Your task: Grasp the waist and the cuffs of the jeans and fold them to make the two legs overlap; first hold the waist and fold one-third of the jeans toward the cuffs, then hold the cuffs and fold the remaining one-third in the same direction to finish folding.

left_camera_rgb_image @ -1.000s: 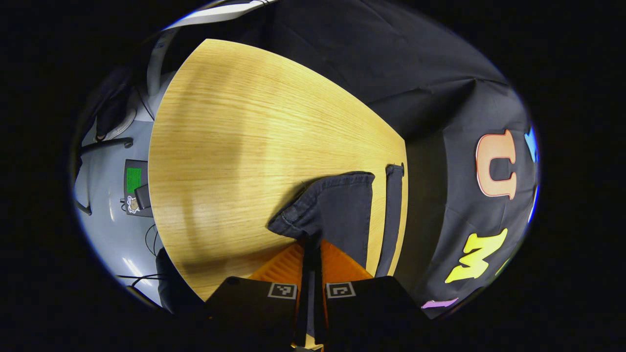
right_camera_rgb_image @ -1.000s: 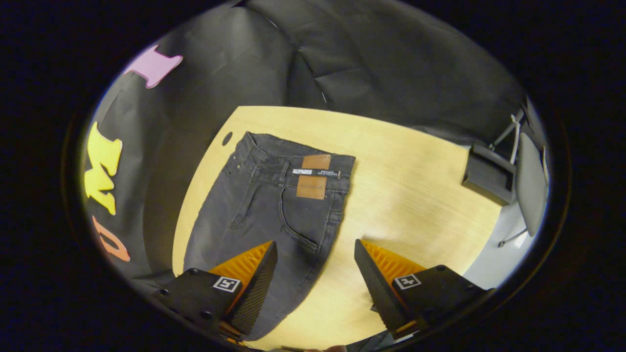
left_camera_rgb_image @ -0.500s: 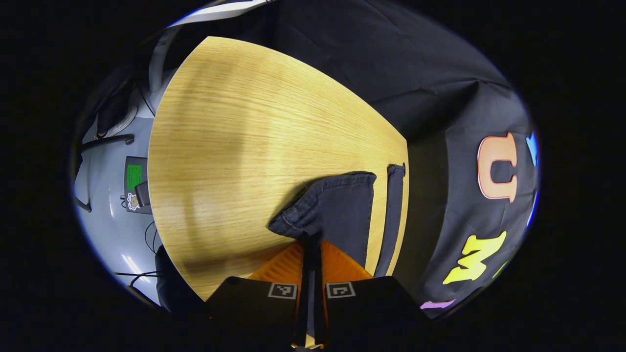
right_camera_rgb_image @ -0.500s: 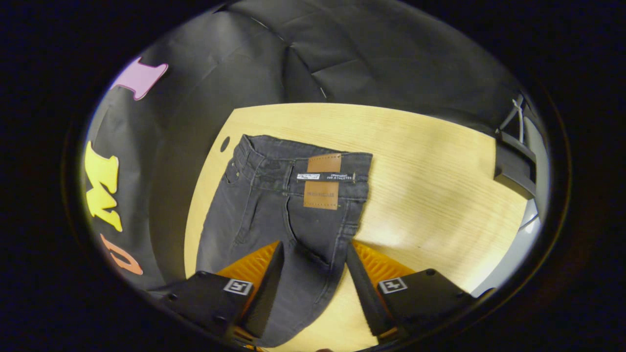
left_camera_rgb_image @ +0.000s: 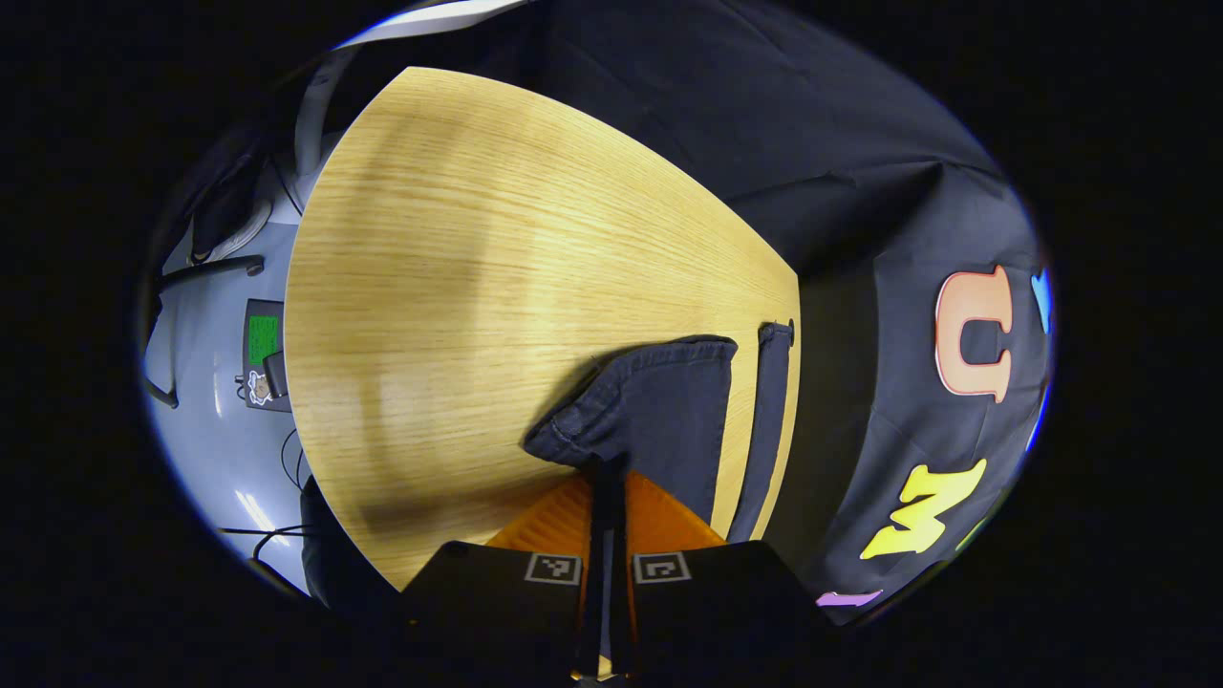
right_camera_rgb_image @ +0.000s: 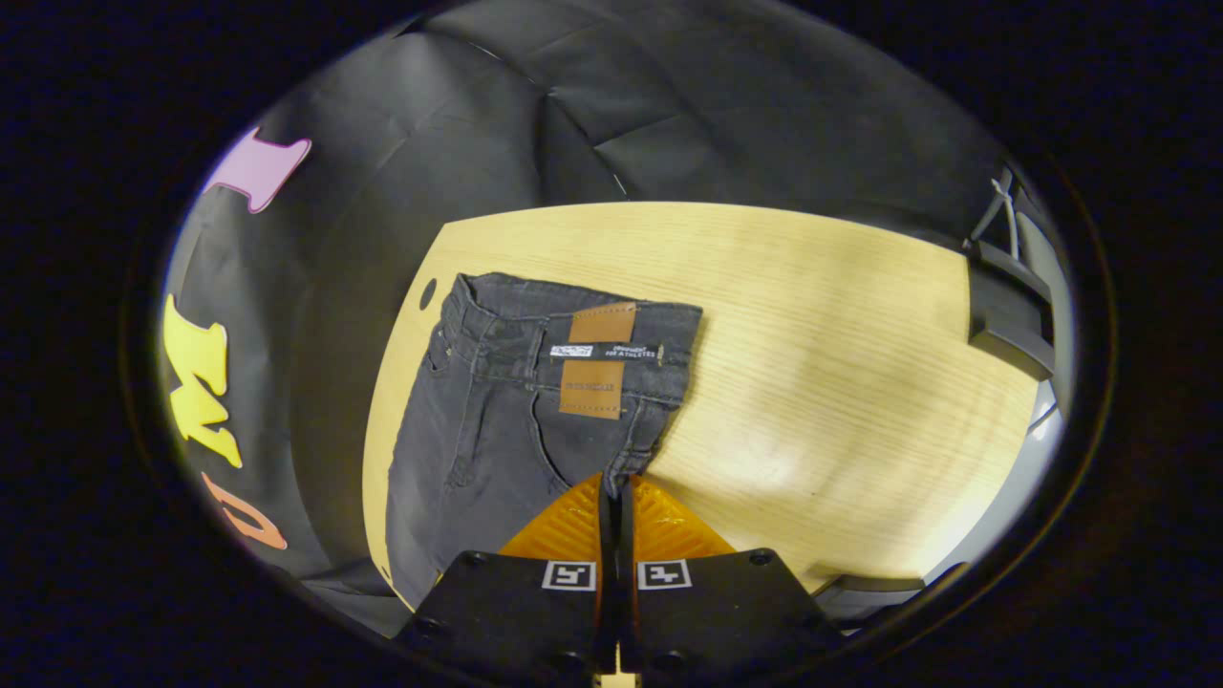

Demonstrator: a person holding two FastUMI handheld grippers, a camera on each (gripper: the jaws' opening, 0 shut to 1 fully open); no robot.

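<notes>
Your left tongs sit at the 6 o'clock edge of the left gripper view, fingers pointing toward 12 o'clock and pressed together on a fold of the jeans at the leg end. Your right tongs also sit at 6 o'clock in the right gripper view, fingers drawn together and pinching the jeans' edge below the waist, aimed toward 12 o'clock.
</notes>
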